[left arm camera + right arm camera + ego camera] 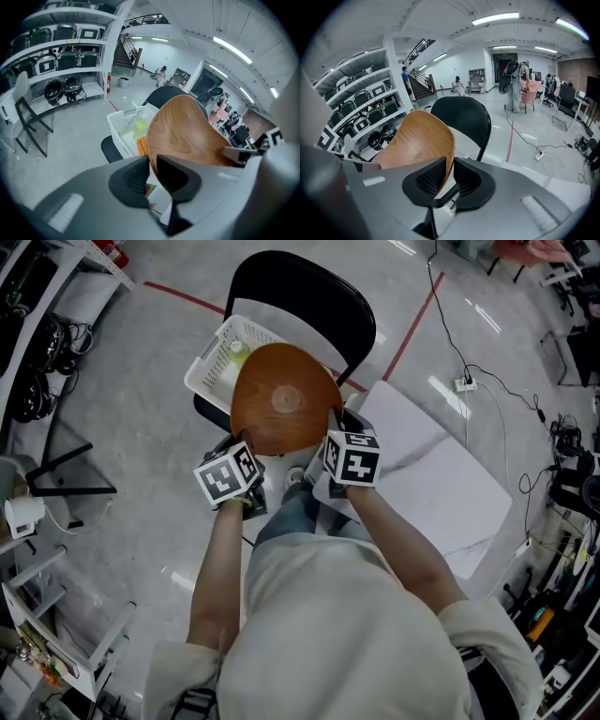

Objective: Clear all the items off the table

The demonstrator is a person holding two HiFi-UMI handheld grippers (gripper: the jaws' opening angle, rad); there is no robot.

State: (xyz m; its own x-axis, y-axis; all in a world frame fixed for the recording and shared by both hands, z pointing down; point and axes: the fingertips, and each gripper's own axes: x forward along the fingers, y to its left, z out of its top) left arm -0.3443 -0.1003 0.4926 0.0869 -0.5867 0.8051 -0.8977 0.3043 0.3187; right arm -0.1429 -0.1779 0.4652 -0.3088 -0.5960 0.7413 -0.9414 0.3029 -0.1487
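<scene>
While both grippers pinch the tray, you hold it tilted in the air above the basket, off the table at your right. The basket sits on the seat of a chair. Your left gripper has its jaws closed on one side of the tray's thin wooden rim. Your right gripper is clamped on the opposite side, with the edge caught between its pads. In the head view the tray covers much of the basket. A bottle and something orange lie inside.

The step in hand looks like setting the tray into the basket. Lower both hands together and at the same pace, so neither pad twists on the rim. The tray seems wide for the free space, so tip it on edge and slide it down beside the bottle. Open the jaws only once the tray rests on the basket, because a thin rim may slip early.
</scene>
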